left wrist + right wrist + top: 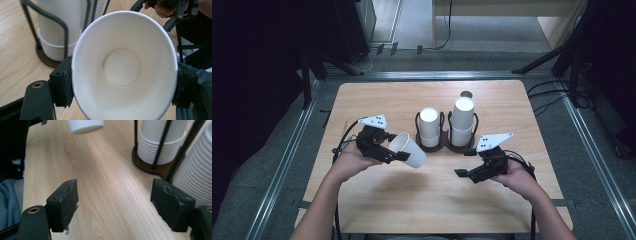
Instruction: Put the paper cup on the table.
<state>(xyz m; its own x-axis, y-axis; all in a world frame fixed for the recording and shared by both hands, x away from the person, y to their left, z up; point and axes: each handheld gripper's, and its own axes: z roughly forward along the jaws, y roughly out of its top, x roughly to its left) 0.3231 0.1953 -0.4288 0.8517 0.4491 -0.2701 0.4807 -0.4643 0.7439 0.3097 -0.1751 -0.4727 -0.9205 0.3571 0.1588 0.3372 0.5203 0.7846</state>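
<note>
The table [432, 200] carries a holder [446, 145] with 2 stacks [463, 122] of inverted cups, kept upright by its wire loops. The left gripper [394, 155] pinches 1 cup [409, 150] across its rim, clear of the table, left of the holder. The right gripper [464, 162] stands spread and empty, apparently free for the next grasp.

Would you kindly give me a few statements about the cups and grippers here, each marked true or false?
1. The left gripper clamps a white paper cup by its rim. True.
2. The right gripper holds a cup. False: its jaws stand open over bare table.
3. Two stacks of cups stand upside down in a dark wire holder. True.
4. The held cup stands upright on the table. False: it is tilted, off the table.
</note>
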